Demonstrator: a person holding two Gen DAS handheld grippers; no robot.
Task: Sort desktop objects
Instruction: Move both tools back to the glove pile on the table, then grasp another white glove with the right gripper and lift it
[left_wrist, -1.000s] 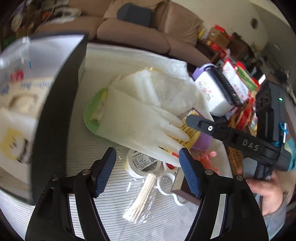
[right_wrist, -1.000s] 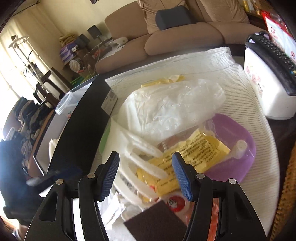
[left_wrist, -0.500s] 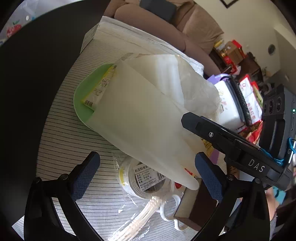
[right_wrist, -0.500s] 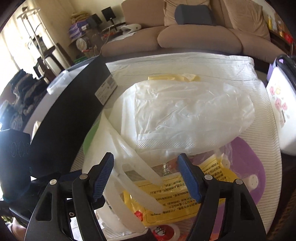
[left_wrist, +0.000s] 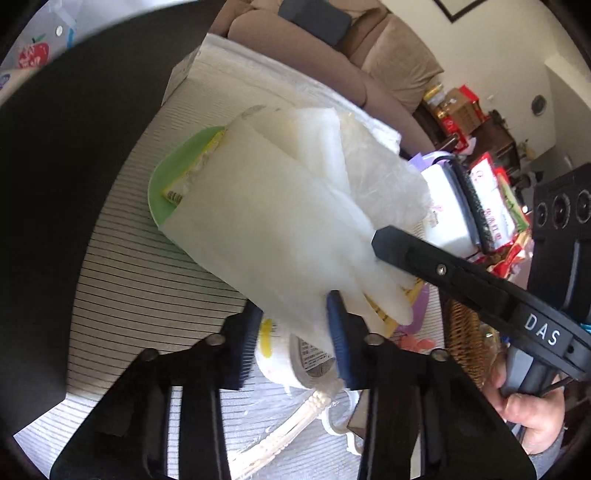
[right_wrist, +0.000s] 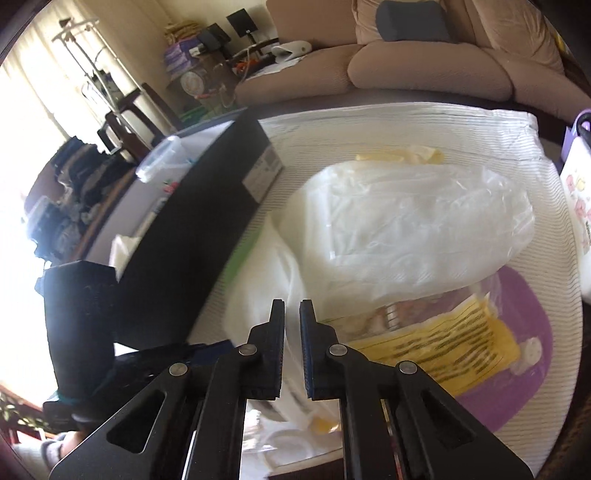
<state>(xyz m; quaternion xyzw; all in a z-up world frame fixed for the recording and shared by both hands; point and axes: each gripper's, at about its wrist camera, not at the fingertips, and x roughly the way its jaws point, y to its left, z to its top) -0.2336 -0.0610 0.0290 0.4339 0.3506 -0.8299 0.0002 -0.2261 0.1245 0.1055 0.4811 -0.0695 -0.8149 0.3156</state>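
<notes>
While both tools converged on the pile, the table, under its striped cloth, carried a black box along one edge and a heap of soft items mid-surface. Largest in the heap was a milky white rubber glove, limp and translucent, lying over a green tray and a crinkled clear bag. The left hand-held gripper had just been closing and pinched the glove's finger end. The right hand-held gripper had just drawn its jaws nearly together, apparently on glove material; a firm hold could not be confirmed. Judged step: picking up the glove. Next: lifting it clear without dragging the tape roll beneath.
</notes>
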